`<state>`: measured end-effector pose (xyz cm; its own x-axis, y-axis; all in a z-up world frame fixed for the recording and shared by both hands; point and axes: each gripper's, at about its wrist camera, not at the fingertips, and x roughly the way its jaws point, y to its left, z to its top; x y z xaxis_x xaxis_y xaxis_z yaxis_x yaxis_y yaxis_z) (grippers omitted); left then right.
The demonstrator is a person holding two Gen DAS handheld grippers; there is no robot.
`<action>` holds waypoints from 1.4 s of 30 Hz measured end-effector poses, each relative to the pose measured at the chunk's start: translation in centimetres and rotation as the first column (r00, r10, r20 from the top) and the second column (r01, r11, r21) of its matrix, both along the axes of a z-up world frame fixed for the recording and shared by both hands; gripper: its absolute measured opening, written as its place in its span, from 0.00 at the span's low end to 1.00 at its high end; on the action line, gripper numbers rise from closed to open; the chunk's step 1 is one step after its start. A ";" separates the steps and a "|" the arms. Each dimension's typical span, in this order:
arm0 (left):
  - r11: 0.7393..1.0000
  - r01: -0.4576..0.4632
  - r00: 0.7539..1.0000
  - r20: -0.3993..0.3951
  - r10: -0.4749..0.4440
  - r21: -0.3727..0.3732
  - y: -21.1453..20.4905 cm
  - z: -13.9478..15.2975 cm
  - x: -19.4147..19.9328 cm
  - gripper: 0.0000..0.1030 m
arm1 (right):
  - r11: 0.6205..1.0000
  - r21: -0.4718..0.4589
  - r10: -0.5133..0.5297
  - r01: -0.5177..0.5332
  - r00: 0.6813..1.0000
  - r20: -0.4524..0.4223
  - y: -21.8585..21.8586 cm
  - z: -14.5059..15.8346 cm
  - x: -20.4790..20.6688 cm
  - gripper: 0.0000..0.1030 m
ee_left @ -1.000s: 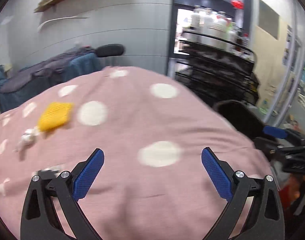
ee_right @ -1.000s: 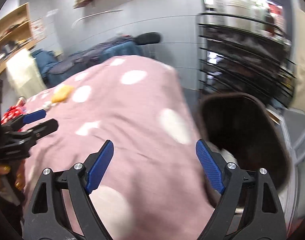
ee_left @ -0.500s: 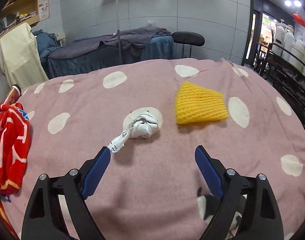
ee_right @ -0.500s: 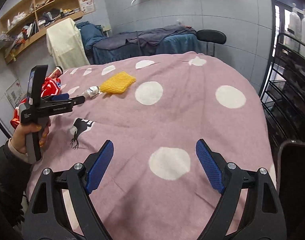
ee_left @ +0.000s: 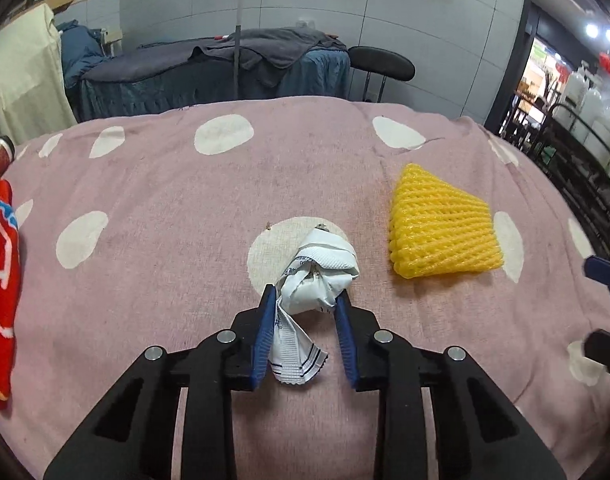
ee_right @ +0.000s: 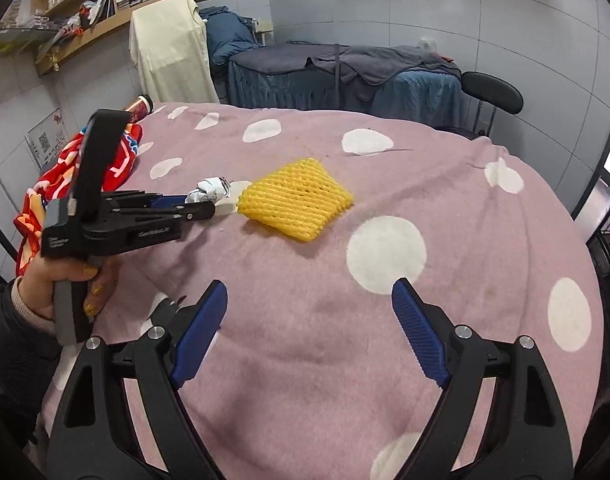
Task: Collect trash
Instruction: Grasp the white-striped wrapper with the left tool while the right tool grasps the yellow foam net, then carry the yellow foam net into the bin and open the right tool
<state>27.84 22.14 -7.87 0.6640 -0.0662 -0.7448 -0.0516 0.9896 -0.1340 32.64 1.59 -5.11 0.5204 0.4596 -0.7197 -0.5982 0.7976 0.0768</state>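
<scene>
Pink polka-dot blanket (ee_left: 153, 208): my left gripper (ee_left: 305, 300) pinches the crumpled white wrapper (ee_left: 319, 276), right gripper (ee_right: 309, 304) gapes wide; next, lift it clear, then yellow foam net (ee_left: 441, 232).

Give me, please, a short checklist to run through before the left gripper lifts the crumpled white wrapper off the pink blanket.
1. Left gripper pads on both sides of the crumpled white wrapper: ok.
2. Grip firm enough to lift: cannot tell; the wrapper's tail hangs loose between the fingers.
3. Pink blanket not pinched with it: cannot tell.
4. Yellow foam net apart from the wrapper: ok.
5. Right gripper open and free for the net: ok.
6. Trash bin in view: not ok.
</scene>
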 end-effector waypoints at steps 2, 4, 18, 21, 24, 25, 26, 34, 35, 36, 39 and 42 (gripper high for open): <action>1.000 -0.015 1.000 0.022 0.015 -0.013 0.2 0.7 -1.3 0.28 | 1.000 -0.020 0.014 -0.013 1.000 0.008 1.6 -0.3 1.1 0.81; 0.999 -0.042 0.998 0.055 0.043 -0.018 0.4 1.5 -2.6 0.27 | 0.998 -0.051 0.031 -0.030 0.999 0.017 3.5 -0.9 2.3 0.81; 0.995 -0.097 0.991 0.093 0.097 -0.004 -1.4 1.9 -7.3 0.28 | 0.956 -0.285 0.105 -0.066 0.987 0.123 9.8 -3.6 4.6 0.12; 0.996 -0.087 0.992 0.095 0.084 0.029 -2.7 1.9 -7.8 0.28 | 0.967 -0.249 0.091 -0.046 0.981 0.171 7.9 -1.9 3.4 0.11; 0.998 -0.067 0.992 0.107 0.066 0.008 -3.9 2.2 -8.4 0.28 | 0.981 -0.188 0.073 -0.039 0.982 0.175 5.5 -0.3 1.9 0.11; 0.998 -0.060 0.992 0.115 0.059 0.003 -4.4 2.4 -8.6 0.28 | 0.986 -0.165 0.065 -0.037 0.983 0.169 4.5 0.1 1.4 0.11; 0.999 -0.053 0.991 0.122 0.052 0.002 -4.9 2.6 -8.8 0.28 | 0.988 -0.150 0.059 -0.034 0.984 0.167 3.9 0.5 0.8 0.11; 0.999 0.032 0.984 0.174 -0.027 -0.025 -9.8 4.0 -10.2 0.28 | 0.999 -0.023 -0.035 0.039 0.988 0.148 -4.1 2.8 -3.4 0.11; 0.999 0.044 0.984 0.177 -0.038 -0.027 -10.5 4.0 -10.4 0.28 | 0.999 -0.011 -0.051 0.053 0.988 0.144 -5.0 2.9 -3.8 0.11; 0.998 0.058 0.983 0.178 -0.052 -0.030 -11.2 4.1 -10.5 0.28 | 0.997 0.011 -0.077 0.076 0.988 0.137 -6.4 3.0 -4.4 0.11; 0.994 0.105 0.978 0.186 -0.096 -0.039 -13.4 4.1 -10.9 0.28 | 0.986 0.074 -0.154 0.146 0.980 0.124 -10.3 3.5 -6.0 0.11; 0.987 0.153 0.971 0.193 -0.140 -0.054 -15.6 4.1 -11.3 0.28 | 0.968 0.116 -0.235 0.222 0.964 0.123 -14.2 3.8 -7.8 0.11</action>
